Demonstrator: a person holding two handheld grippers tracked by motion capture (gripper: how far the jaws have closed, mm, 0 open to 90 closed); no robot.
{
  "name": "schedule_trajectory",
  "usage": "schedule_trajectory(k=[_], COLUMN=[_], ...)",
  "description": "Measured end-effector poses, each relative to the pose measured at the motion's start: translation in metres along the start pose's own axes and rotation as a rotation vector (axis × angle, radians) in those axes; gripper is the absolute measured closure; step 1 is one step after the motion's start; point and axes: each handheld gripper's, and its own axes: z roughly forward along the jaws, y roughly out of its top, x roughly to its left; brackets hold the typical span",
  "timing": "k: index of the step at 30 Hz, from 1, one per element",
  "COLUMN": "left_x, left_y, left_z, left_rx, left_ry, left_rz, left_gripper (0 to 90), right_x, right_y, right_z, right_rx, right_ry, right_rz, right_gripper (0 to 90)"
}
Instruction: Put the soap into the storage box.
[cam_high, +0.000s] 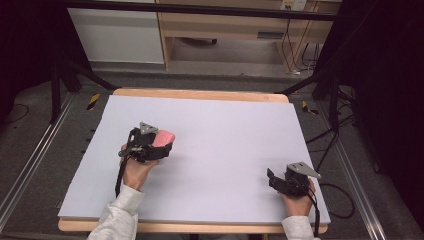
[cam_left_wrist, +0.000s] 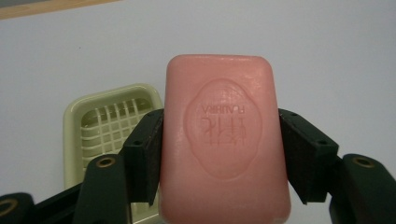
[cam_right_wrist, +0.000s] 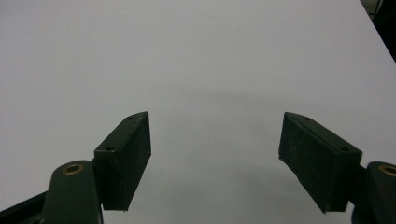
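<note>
Your left gripper (cam_high: 162, 145), left of centre in the high view, has its jaws clamped on the long sides of a pink bar of soap (cam_left_wrist: 223, 140), which stands upright in the middle of the left gripper view with its embossed stamp facing the camera. Behind it, at the left of that view, a pale yellow soap dish (cam_left_wrist: 109, 123) with a grid bottom lies on the white table (cam_high: 225, 150). Your right gripper (cam_right_wrist: 215, 158) sits at the lower right of the high view, jaws wide apart over bare tabletop.
</note>
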Motion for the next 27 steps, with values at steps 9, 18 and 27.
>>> schedule_trajectory(k=[9,18,27], left_x=[0.013,0.024,0.034], left_y=[-0.001,0.001,-0.001], left_z=[0.004,0.009,0.017], left_rx=[0.022,0.032,0.048], left_ry=[0.038,0.074,0.101], left_rz=[-0.002,-0.012,-0.031], left_gripper=[37.0,37.0,37.0], right_x=[0.000,0.001,0.001], right_y=[0.000,0.000,0.000], right_z=[0.000,0.000,0.001], right_rx=[-0.001,0.001,0.004], right_ry=[0.000,-0.001,0.004], right_rz=[-0.007,-0.008,-0.010], right_gripper=[25.3,25.3,25.3])
